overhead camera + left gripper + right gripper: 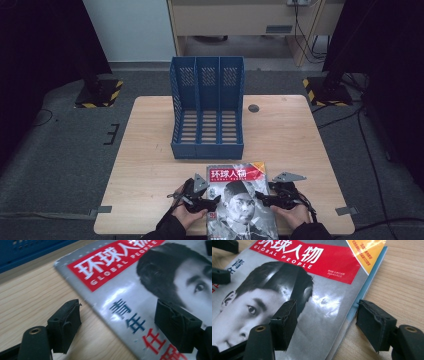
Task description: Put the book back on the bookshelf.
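both grippers — left (212,200), right (261,198) — gape open astride the magazine's (240,200) edges.

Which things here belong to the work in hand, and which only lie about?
In hand: magazine; left gripper and right gripper, each open astride one edge of it; probably the blue file rack.
Lying about: dark round disc on the table.

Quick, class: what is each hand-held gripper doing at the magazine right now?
Left hand-held gripper: open, jaws straddling the magazine edge.
Right hand-held gripper: open, straddling the opposite edge.
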{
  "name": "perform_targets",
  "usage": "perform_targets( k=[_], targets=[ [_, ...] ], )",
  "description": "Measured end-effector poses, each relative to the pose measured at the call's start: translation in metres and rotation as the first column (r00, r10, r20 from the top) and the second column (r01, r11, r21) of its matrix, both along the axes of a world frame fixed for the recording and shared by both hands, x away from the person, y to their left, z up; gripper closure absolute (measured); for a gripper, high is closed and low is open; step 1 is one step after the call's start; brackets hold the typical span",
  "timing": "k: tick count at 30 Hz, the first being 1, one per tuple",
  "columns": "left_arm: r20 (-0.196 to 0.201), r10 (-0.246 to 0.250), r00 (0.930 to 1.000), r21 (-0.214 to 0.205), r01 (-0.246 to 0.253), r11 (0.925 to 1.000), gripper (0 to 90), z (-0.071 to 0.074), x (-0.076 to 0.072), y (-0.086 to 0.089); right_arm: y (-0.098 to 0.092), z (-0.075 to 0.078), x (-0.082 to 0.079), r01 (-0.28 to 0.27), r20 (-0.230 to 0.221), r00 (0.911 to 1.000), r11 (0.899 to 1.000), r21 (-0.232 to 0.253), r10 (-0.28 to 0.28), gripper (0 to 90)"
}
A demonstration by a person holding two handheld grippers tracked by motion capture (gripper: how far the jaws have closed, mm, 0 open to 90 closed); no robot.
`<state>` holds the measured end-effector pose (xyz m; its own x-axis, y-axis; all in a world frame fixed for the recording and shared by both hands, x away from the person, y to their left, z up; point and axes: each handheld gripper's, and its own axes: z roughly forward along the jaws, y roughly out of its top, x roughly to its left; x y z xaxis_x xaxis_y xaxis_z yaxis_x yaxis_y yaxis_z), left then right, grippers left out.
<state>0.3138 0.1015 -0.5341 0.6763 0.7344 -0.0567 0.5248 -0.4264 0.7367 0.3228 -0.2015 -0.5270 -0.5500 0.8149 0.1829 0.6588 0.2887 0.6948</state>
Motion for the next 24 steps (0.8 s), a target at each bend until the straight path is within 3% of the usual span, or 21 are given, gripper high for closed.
perform_targets(
  k=[8, 14, 24],
  targets=[
    [0.004, -0.007, 1.0000, 0.001, 0.007, 1.0000, 19.4, -0.0004, -0.0004, -0.0038, 0.0007, -0.0006, 0.0029, -0.006, -0.002, 1.0000, 1.000, 0.015, 0.006, 33.0],
    [0.004, -0.008, 1.0000, 0.001, 0.008, 1.0000, 19.4, -0.0004, -0.0001, -0.0041, 0.0013, 0.0003, -0.0010, -0.007, -0.008, 0.9999, 1.000, 0.000, 0.007, 30.7],
    [0.004, 0.007, 1.0000, 0.005, -0.007, 1.0000, 18.0, -0.0005, 0.0021, -0.0078, -0.0019, -0.0002, 0.0025, 0.010, -0.023, 0.9997, 0.999, 0.049, -0.008, 33.3]
  ],
)
